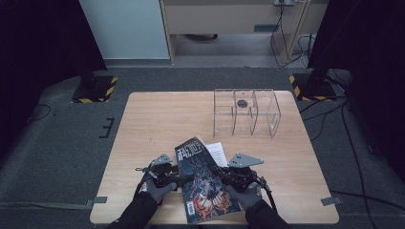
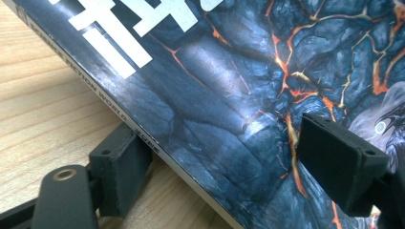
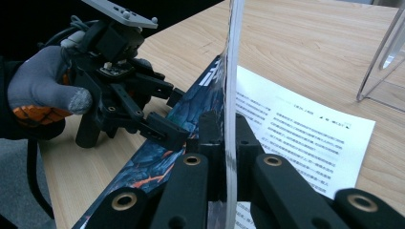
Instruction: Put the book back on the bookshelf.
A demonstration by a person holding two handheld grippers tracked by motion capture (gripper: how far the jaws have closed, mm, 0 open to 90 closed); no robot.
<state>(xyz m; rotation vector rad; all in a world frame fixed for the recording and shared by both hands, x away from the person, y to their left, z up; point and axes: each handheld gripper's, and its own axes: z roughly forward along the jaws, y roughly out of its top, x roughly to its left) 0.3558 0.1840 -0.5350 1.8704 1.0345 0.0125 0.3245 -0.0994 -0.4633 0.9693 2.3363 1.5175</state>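
Glossy magazine [image 1: 206, 183] lay at the counter's [image 1: 157, 119] six o'clock, pinched by two hand-held grippers.
Right hand-held gripper [image 3: 224, 129] clamped the thin front cover; left hand-held gripper [image 2: 229, 157] straddled the spine, jaws apart. The slick cover could tear or slip. A clear acrylic rack [image 1: 246, 112] stood at one o'clock.

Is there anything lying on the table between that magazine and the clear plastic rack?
Only a printed sheet beside the magazine, lying flat. The wood toward the clear rack looks bare.
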